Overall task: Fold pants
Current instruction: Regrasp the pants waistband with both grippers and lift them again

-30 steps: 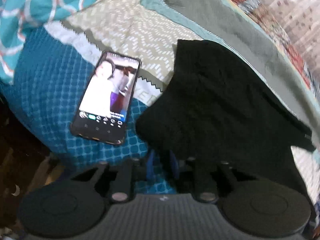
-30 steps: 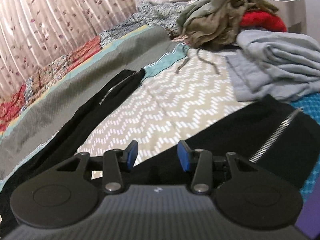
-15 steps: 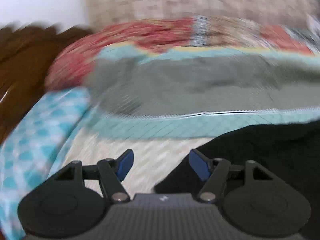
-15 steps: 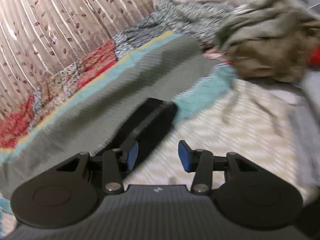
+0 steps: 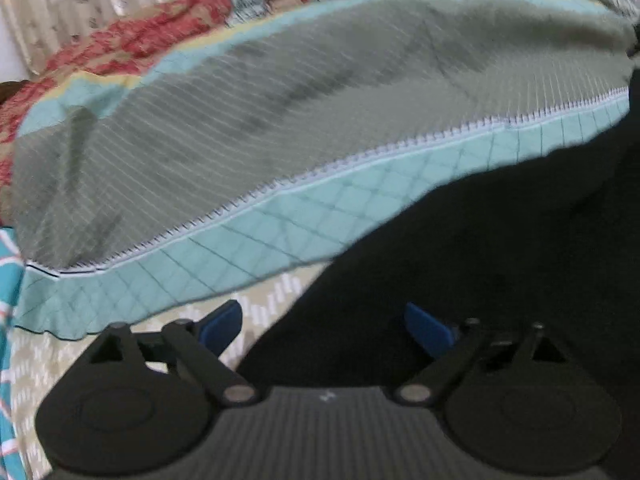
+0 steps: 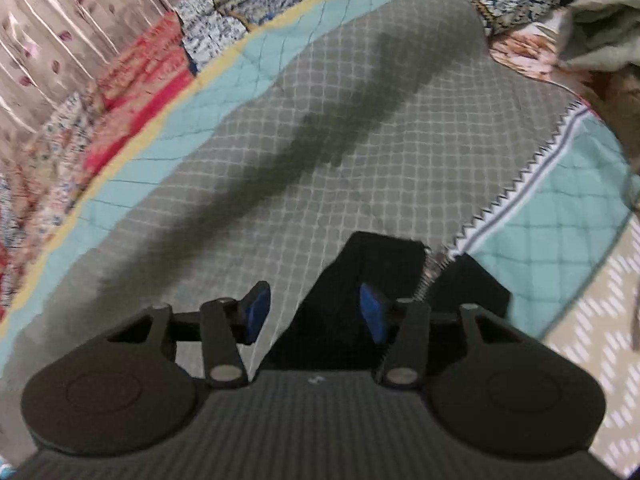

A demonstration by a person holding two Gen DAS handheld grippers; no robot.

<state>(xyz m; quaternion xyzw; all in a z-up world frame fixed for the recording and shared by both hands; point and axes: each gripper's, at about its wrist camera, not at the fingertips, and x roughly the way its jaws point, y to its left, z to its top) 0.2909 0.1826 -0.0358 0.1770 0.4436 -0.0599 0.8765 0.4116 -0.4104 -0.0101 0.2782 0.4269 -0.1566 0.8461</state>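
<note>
The black pants (image 5: 480,248) lie spread on the bed quilt and fill the lower right of the left wrist view. My left gripper (image 5: 324,326) is open, its blue pads just over the pants' near edge, holding nothing. In the right wrist view the end of a black pant leg (image 6: 380,268) with a silver zipper lies on the grey quilt. My right gripper (image 6: 314,314) is open right above that leg end, the right pad over the cloth, the left pad over the quilt.
A grey quilt panel (image 5: 280,112) with teal border (image 5: 320,216) and red patchwork edge (image 6: 132,80) lies beyond. A curtain (image 6: 60,20) hangs behind. A heap of clothes (image 6: 600,20) sits at the far right.
Both grippers swung toward the quilt's far side. The left gripper has opened wide and the phone has left its view. The right gripper came down over the zippered leg end.
</note>
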